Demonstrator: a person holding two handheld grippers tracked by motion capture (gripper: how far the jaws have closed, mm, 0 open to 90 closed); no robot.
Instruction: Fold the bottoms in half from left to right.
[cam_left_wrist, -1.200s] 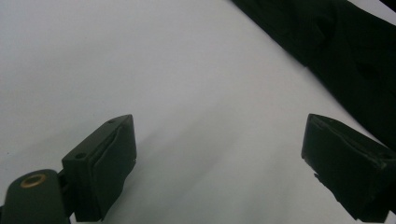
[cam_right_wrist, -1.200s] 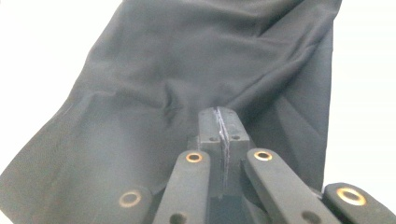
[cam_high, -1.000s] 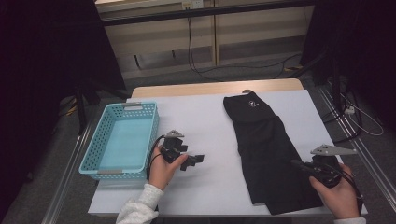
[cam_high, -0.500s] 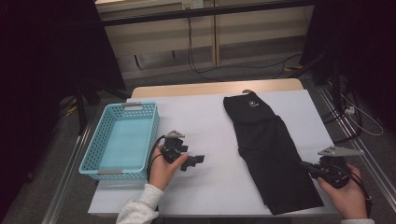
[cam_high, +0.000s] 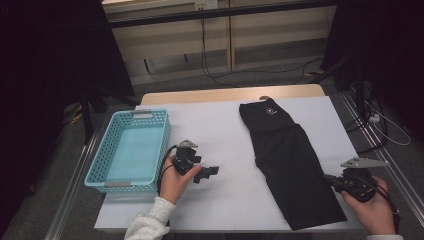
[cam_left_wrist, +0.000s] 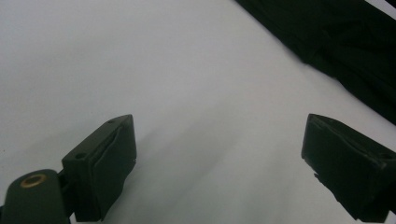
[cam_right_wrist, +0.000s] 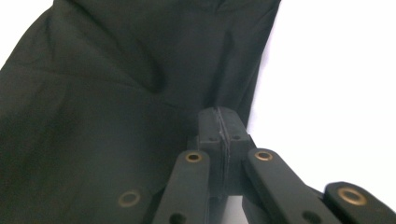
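A black garment (cam_high: 290, 160) lies lengthwise on the right half of the white table (cam_high: 210, 130), with a small white logo near its far end. My right gripper (cam_high: 329, 180) is at the garment's right edge near its lower end. In the right gripper view its jaws (cam_right_wrist: 219, 122) are pressed together at the edge of the dark cloth (cam_right_wrist: 93, 93), and a crease in the cloth runs straight to them. My left gripper (cam_high: 205, 175) rests on bare table, to the garment's left. Its jaws (cam_left_wrist: 219, 154) stand wide open with nothing between them; the garment (cam_left_wrist: 345, 42) lies beyond.
A light blue plastic basket (cam_high: 159, 150) with nothing in it sits at the table's left side, just left of my left hand. Cables and dark stands are on the floor beyond and to the right of the table.
My right hand has shifted a little to the right, with its jaws still at the garment's edge. The left hand and the basket have stayed put.
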